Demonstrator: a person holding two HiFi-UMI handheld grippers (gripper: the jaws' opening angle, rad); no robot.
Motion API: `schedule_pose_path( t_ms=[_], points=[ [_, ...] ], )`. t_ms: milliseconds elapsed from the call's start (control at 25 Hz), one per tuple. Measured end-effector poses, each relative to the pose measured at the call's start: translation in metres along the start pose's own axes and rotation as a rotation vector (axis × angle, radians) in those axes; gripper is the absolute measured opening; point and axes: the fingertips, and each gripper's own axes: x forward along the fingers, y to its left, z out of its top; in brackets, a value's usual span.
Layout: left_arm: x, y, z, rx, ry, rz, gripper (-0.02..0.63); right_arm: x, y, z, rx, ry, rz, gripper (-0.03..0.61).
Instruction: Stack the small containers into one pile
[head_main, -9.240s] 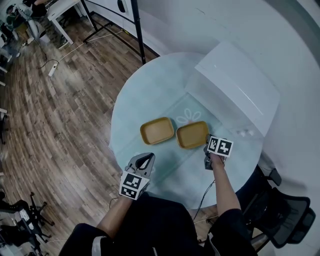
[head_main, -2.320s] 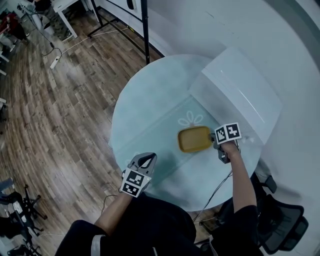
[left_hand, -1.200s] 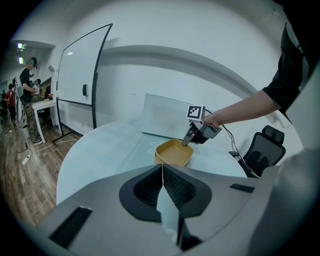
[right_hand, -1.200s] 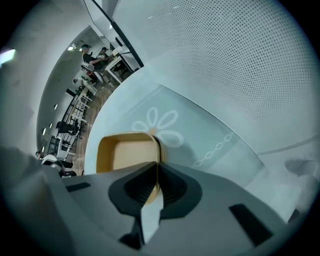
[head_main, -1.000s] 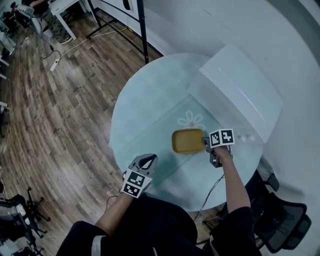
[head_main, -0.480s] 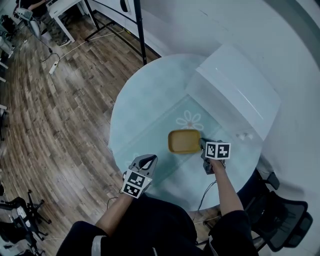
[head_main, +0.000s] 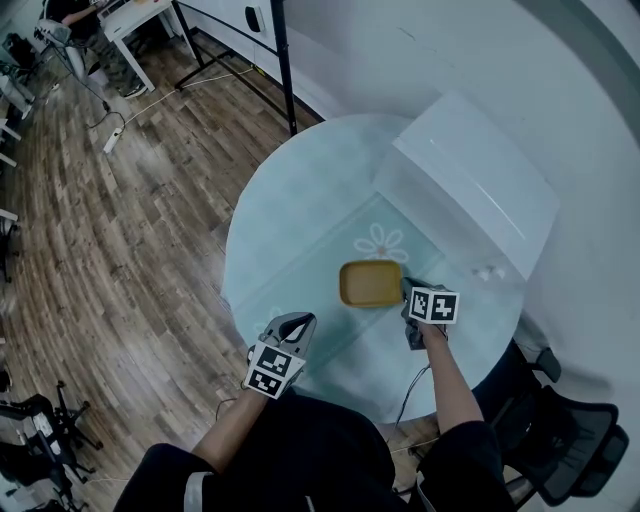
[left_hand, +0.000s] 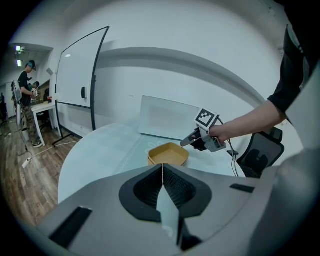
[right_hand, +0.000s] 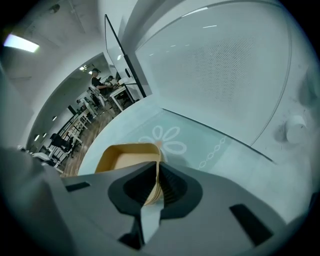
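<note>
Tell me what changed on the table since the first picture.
The two yellow containers, side by side earlier, now sit as one pile, drawn slightly left by the right hand-held gripper, shut on its rim. The left hand-held gripper stayed shut and empty at the table's near edge.

round table (head_main: 290, 220) | carries: stacked yellow containers (head_main: 370, 283) | white box (head_main: 480, 180)

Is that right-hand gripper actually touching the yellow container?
Touching: the right gripper view shows the right gripper clamped on the rim of the yellow container.
</note>
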Motion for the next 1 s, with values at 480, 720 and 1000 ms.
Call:
schedule_pose_path(
  t_ms=[480, 720, 1000],
  points=[
    [-0.029, -0.018, 0.016, -0.023, -0.060, 0.043, 0.015, -0.069, 0.057, 0.011, 0.081, -0.319, 0.141, 0.025],
    [-0.046, -0.032, 0.029, 0.024, -0.088, 0.048, 0.015, -0.116, 0.086, 0.008, -0.016, -0.491, 0.079, 0.025],
    [-0.057, -0.036, 0.032, 0.068, -0.104, 0.002, 0.015, -0.149, 0.128, -0.022, -0.020, -0.621, 0.006, 0.026]
  ],
)
